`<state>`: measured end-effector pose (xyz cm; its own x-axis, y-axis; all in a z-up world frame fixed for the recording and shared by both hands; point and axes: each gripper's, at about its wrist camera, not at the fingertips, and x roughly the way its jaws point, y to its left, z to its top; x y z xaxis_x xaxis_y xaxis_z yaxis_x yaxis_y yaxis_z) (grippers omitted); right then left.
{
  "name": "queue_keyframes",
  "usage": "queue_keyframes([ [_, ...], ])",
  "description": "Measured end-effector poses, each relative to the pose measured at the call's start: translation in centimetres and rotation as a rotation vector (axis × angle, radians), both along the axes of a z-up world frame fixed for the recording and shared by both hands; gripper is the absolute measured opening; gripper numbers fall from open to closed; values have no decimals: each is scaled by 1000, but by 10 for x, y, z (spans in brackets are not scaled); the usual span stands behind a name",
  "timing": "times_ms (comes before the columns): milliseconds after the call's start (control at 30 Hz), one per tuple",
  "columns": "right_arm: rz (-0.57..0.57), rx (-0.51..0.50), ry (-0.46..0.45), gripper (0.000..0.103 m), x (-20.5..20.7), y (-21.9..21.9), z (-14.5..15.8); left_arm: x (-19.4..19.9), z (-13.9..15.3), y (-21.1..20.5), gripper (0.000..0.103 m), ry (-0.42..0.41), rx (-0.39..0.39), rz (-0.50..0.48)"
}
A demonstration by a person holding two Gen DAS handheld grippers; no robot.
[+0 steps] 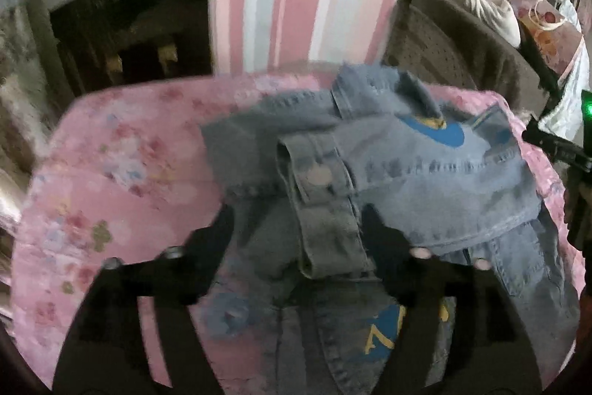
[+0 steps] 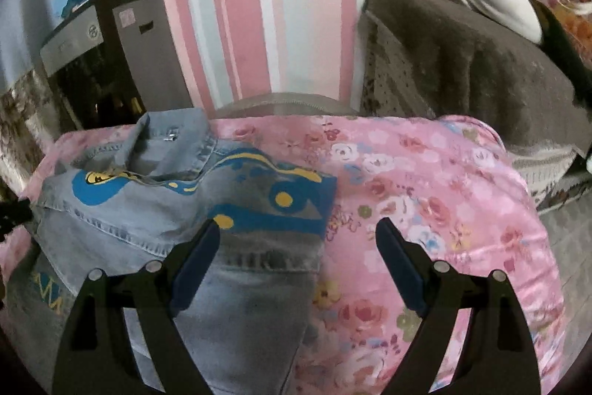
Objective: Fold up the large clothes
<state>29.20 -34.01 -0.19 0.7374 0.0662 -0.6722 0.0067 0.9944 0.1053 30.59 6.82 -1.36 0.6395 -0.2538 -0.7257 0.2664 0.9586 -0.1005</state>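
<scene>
1. Left hand-held gripper (image 1: 298, 223): spread wide over a folded-in sleeve (image 1: 322, 210), fingers on either side of the cuff, gripping nothing.
2. Denim jacket (image 1: 425, 173): partly folded on a pink floral bed cover (image 1: 122, 154), collar toward the striped wall, blue and yellow print showing on the upper layer.
3. Likely handling: thick denim, fairly heavy, stiff at seams and cuffs, not slippery, not fragile; creases apt to hold once pressed, bulky layers apt to spring back.
4. Best holds, as a judgement: hem or side seam for a firm bite; doubled cuff too thick for a clean pinch.
5. Right hand-held gripper (image 2: 298, 232): also released, left finger above the jacket's right edge, right finger above bare cover, straddling the printed panel's corner (image 2: 325, 187).
6. Further right: brown sofa (image 2: 462, 62) beside the bed, white cloth bundle on top.
</scene>
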Motion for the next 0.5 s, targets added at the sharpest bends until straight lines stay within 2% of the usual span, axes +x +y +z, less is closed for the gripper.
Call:
queue_keyframes([
  [167, 31, 6, 21, 87, 17, 1, -2, 21, 11, -7, 75, 18, 0, -13],
  [267, 36, 26, 41, 87, 26, 1, -8, 38, 3, -21, 74, 59, 6, -36],
  [300, 37, 48, 47, 86, 29, -2, -11, 45, -3, -27, 71, 79, 8, -45],
  [367, 32, 71, 55, 86, 33, -4, -16, 55, -14, -38, 52, 118, 12, -61],
  [400, 34, 78, 62, 86, 36, -4, -20, 59, -20, -42, 47, 132, 28, -56],
  [467, 44, 86, 63, 85, 39, -2, -24, 60, -24, -45, 44, 117, 47, -56],
  [500, 51, 90, 68, 81, 41, 0, -26, 58, -23, -45, 42, 101, 55, -59],
])
